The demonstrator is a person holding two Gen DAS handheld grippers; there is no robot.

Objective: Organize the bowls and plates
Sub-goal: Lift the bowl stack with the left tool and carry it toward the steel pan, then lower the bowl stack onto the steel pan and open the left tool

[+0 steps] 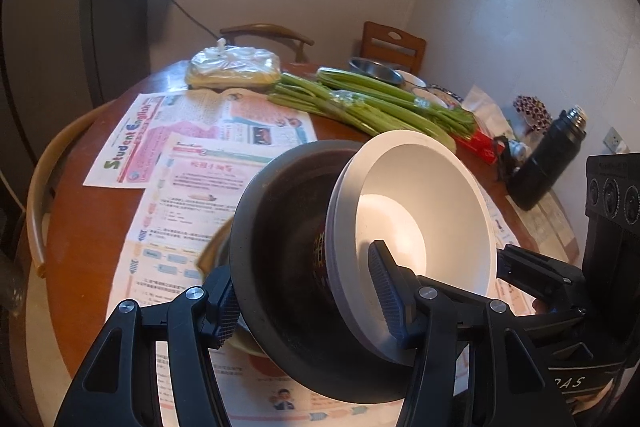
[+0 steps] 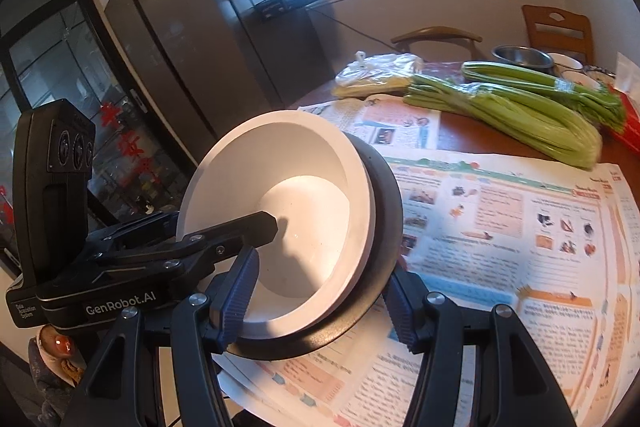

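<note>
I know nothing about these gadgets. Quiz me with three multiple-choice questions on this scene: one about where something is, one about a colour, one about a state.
1. Where does the white bowl sit?
A. Nested in the black bowl
B. Flat on the newspaper
C. Upside down on the celery

2. What colour is the flask near the wall?
A. Red
B. Black
C. Yellow

3. How are the nested bowls held?
A. Lying flat, untouched
B. Tilted, gripped by both grippers
C. Hanging from one gripper

Answers: 1 A, the white rim sits inside the black rim. 2 B, its body is black. 3 B, the left gripper and right gripper each straddle the rims, and the bowls lean on their side.
</note>
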